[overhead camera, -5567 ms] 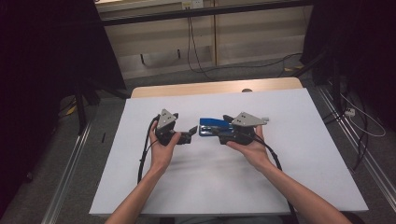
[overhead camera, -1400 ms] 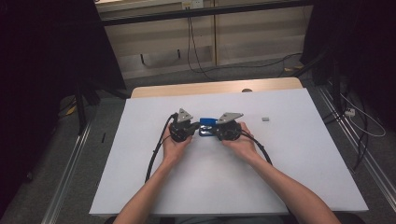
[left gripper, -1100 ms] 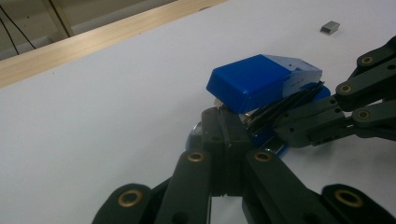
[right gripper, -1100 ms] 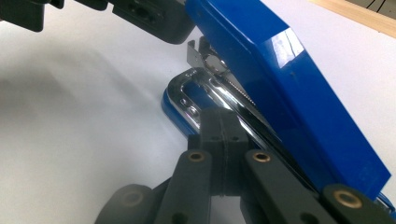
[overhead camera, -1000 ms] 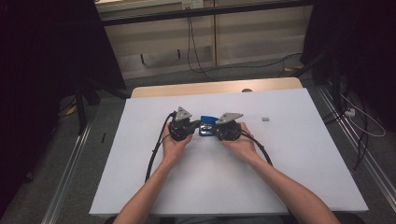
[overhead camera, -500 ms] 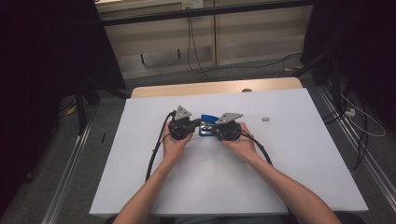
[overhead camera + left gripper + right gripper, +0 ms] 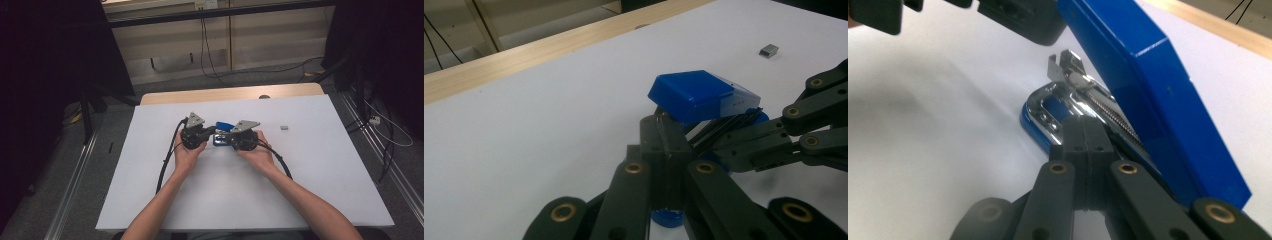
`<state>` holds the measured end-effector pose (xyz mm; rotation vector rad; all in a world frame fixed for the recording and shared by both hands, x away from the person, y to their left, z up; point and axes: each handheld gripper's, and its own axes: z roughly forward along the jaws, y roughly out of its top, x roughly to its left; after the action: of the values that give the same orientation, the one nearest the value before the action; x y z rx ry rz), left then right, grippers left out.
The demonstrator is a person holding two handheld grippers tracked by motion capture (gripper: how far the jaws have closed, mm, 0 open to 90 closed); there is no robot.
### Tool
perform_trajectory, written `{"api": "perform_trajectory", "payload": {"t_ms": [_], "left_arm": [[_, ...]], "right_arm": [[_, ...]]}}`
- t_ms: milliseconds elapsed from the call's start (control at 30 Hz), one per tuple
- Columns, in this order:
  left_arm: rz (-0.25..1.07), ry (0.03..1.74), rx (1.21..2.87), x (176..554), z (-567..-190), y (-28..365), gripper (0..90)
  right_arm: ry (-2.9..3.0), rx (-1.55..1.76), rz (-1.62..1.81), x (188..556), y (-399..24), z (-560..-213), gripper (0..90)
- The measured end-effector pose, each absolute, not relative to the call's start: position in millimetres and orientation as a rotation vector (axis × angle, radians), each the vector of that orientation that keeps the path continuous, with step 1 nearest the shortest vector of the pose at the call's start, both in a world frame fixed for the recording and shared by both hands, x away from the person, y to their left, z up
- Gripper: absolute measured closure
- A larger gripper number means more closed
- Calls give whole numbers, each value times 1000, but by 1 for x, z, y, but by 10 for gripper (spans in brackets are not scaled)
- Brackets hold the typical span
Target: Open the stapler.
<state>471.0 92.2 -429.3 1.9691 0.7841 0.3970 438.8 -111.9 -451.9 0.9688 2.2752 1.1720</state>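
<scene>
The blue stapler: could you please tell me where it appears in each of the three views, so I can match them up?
High view: the blue stapler sits at the table's middle, between the two grippers.
Left gripper view: right of centre, lid raised, just beyond the shut jaws.
Right gripper view: upper centre to right, lid tilted open over the chrome magazine.
Shared landmark: the wooden table edge, visible in all three views.

White worktop (image 7: 320,190) sitting on grey floor (image 7: 60,200); wooden strip (image 7: 230,94) edging its far side; cables (image 7: 210,60) hanging along pale panelled wall (image 7: 270,45) beyond.
</scene>
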Motion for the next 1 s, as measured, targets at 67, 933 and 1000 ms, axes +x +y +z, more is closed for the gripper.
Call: {"api": "perform_trajectory", "payload": {"t_ms": [67, 933, 1000], "left_arm": [[403, 782, 1972, 471, -429, 92, 900], [401, 770, 1947, 472, -424, 89, 900], [396, 767, 1944, 472, -423, 90, 900]], "right_arm": [[2261, 972, 1189, 438, -112, -450, 900], [2092, 970, 1231, 440, -93, -454, 900], [2084, 971, 1236, 439, -93, -454, 900]]}}
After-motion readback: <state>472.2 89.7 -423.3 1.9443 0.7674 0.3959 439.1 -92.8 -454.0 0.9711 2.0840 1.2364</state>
